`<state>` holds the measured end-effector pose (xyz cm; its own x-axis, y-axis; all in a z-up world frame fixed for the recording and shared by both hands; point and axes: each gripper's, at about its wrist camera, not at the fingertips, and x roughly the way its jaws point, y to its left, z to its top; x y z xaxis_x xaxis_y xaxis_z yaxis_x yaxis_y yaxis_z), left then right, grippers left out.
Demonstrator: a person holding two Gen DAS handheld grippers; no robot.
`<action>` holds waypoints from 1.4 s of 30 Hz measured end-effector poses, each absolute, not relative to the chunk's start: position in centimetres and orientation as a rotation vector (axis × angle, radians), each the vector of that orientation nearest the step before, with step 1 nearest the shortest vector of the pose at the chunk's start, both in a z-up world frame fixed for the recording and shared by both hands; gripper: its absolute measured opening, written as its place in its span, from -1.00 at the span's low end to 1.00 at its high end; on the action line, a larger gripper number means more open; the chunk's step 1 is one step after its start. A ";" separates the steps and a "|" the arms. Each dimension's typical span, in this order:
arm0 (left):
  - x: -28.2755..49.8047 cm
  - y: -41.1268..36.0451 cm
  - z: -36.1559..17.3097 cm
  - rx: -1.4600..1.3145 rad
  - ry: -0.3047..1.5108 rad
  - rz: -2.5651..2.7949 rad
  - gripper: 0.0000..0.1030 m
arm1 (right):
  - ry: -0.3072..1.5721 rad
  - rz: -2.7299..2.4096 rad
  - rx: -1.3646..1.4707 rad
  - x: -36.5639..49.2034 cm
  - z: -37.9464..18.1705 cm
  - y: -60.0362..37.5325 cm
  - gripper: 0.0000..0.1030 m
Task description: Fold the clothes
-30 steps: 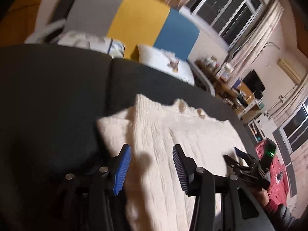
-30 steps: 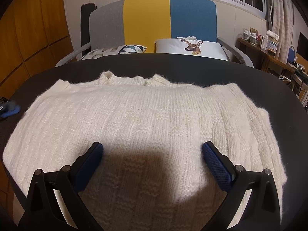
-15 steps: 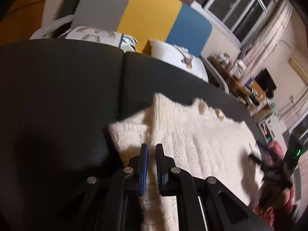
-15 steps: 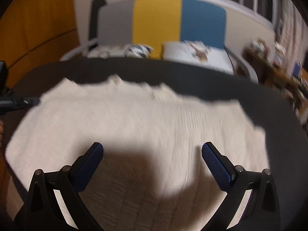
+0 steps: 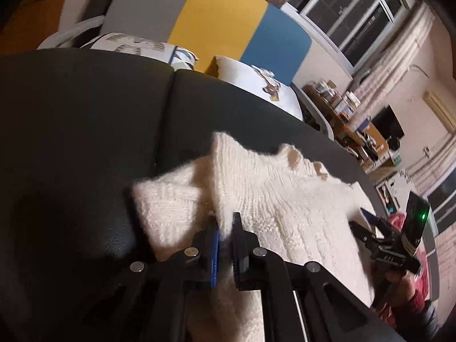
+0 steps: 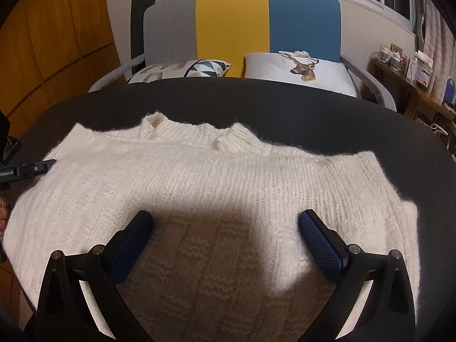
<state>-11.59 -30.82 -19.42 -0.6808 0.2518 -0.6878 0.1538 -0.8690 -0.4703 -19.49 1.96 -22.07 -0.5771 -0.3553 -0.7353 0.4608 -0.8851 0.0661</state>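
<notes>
Cream wool fills the near ground: the knitted sweater lies flat on the black padded surface, neckline toward the far edge, hem toward me. My right gripper hangs over its lower middle with the blue pads spread wide, nothing between them, and its shadow falls on the knit. My left gripper is at the sweater's left side, where a fold of the knit stands up between its narrow jaws; the pads press on the wool, though the jaws are easing open a little. Just left of that pinch a folded sleeve sticks out over the black surface. In the left wrist view my other tool shows at the sweater's right edge, a green light on its body and a hand in a red sleeve below it. Beyond the surface stands a sofa with a grey, yellow and blue back, holding a patterned cushion and a deer cushion. Farther right are a cluttered wooden shelf and windows.
</notes>
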 end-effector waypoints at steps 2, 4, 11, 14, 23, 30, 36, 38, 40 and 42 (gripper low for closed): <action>-11.8 -30.9 -19.0 -1.231 -0.799 2.708 -0.53 | 0.180 -2.434 1.093 -19.6 -22.1 2.0 1.00; -12.9 -30.8 -18.5 -1.237 -0.777 2.687 -0.45 | 0.188 -2.435 1.095 -19.7 -22.1 1.9 1.00; -19.1 -31.6 -19.0 -1.341 -0.791 2.511 -0.35 | 0.201 -2.423 1.106 -19.8 -21.9 2.1 1.00; -20.6 -32.1 -19.2 -1.346 -0.816 2.482 -0.43 | 0.240 -2.401 1.106 -20.0 -20.9 1.9 1.00; -17.9 -32.2 -19.8 -1.270 -0.690 2.748 -0.77 | 0.185 -2.488 1.191 -23.7 -21.1 4.7 1.00; -17.6 -31.0 -15.9 -1.163 -0.581 2.784 -0.28 | -0.010 -2.462 1.226 -24.5 -22.3 6.5 1.00; -23.4 -23.7 -15.3 -1.226 -0.312 2.475 -0.26 | 0.005 -2.468 1.228 -24.3 -22.4 6.1 1.00; -25.4 -21.4 -16.3 -1.311 -0.211 2.427 -0.26 | -0.010 -2.461 1.227 -24.4 -22.4 6.4 1.00; -26.6 -20.3 -16.9 -1.344 -0.220 2.367 -0.27 | -0.008 -2.450 1.227 -24.4 -22.2 6.4 1.00; -27.0 -19.8 -16.7 -1.316 -0.282 2.322 -0.27 | 0.041 -2.436 1.209 -24.3 -21.5 6.2 1.00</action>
<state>-27.02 -19.77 -16.74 -0.4410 0.4796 -0.7586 -0.2844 -0.8764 -0.3887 -24.29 6.17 -21.51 -0.5343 -0.3541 -0.7675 0.3797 -0.9118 0.1563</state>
